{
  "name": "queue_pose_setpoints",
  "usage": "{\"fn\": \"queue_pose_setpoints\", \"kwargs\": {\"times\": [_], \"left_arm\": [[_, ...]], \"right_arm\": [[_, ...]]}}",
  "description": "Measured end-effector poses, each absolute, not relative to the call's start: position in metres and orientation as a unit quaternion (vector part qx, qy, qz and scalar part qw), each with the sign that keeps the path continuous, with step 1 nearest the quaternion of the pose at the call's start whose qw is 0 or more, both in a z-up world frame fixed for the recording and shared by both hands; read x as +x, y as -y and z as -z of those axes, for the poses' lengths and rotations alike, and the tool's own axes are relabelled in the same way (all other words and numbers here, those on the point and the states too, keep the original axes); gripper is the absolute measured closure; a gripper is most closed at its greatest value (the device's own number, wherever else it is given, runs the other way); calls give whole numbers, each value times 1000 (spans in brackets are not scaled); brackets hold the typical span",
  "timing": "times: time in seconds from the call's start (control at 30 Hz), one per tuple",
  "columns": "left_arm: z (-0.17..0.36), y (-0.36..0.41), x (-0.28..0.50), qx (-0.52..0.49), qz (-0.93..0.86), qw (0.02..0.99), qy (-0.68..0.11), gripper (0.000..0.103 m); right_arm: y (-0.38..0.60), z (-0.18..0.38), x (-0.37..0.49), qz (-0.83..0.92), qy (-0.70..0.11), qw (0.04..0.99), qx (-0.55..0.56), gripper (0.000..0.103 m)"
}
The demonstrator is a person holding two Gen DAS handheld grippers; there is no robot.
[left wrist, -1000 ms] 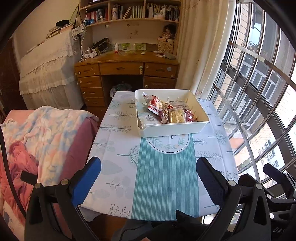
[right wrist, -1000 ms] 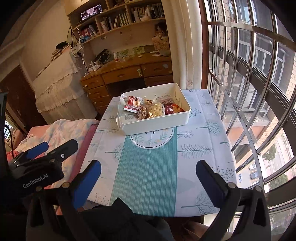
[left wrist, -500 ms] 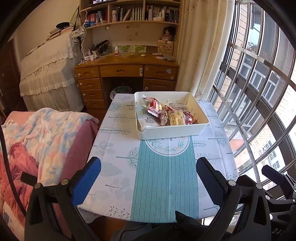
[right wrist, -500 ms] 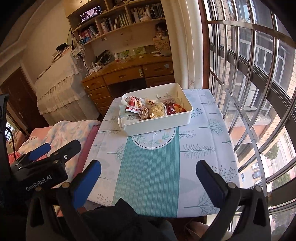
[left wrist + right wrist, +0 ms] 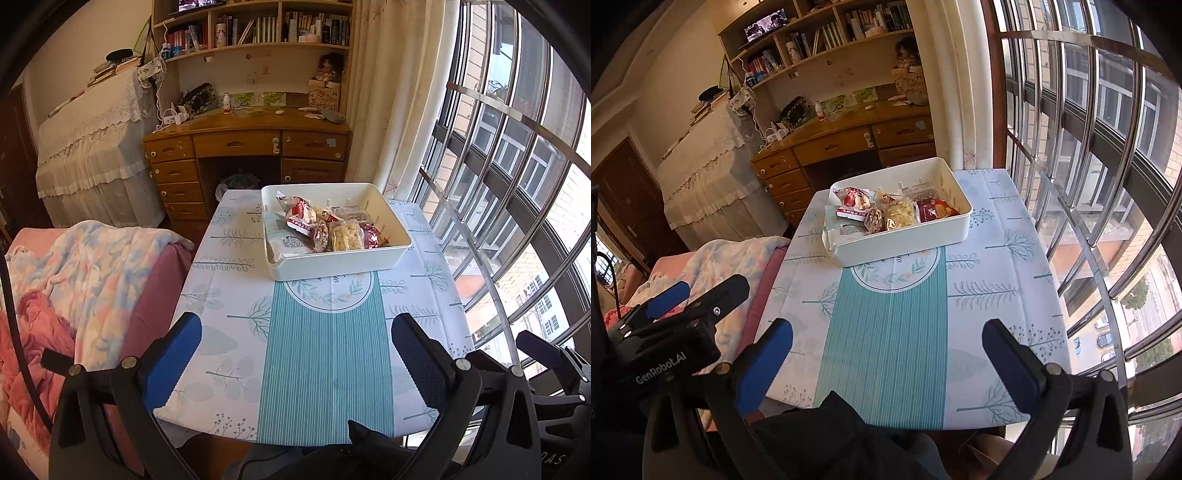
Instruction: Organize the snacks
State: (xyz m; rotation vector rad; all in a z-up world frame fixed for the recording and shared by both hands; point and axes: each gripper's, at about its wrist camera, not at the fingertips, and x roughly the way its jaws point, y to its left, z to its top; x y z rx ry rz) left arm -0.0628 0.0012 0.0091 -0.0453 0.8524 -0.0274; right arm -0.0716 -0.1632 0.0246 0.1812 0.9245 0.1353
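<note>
A white rectangular bin (image 5: 343, 263) (image 5: 908, 242) stands at the far end of the small table (image 5: 240, 295) (image 5: 1004, 295). Several wrapped snacks (image 5: 325, 229) (image 5: 890, 214) lie in its near half: red and white packets, a pale puffed bar, a dark red pack. My left gripper (image 5: 295, 354) hangs open above the table's near edge, well short of the bin, with nothing between its blue-padded fingers. My right gripper (image 5: 886, 354) is open too and just as far back. The left gripper's body (image 5: 665, 332) shows at the lower left of the right wrist view.
A sofa with a pastel blanket (image 5: 85, 273) borders the table's left side. Barred curved windows (image 5: 517, 184) run along the right. Beyond the table stand a wooden desk (image 5: 251, 147) with drawers, bookshelves and a lace-covered piece of furniture (image 5: 92, 158). A dark-clothed lap (image 5: 831, 435) sits below the grippers.
Both grippers have drawn back and risen a little from the table, so the bin looks slightly farther away. Both stay open; the snacks have not moved.
</note>
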Motion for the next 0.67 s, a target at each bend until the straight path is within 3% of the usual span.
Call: {"fn": "queue_pose_setpoints", "kwargs": {"times": [0.67], "left_arm": [[-13,2,-59,-18,13,910,-414,1]], "right_arm": [[168,-19,-68,-74,-456,881,104,0]]}}
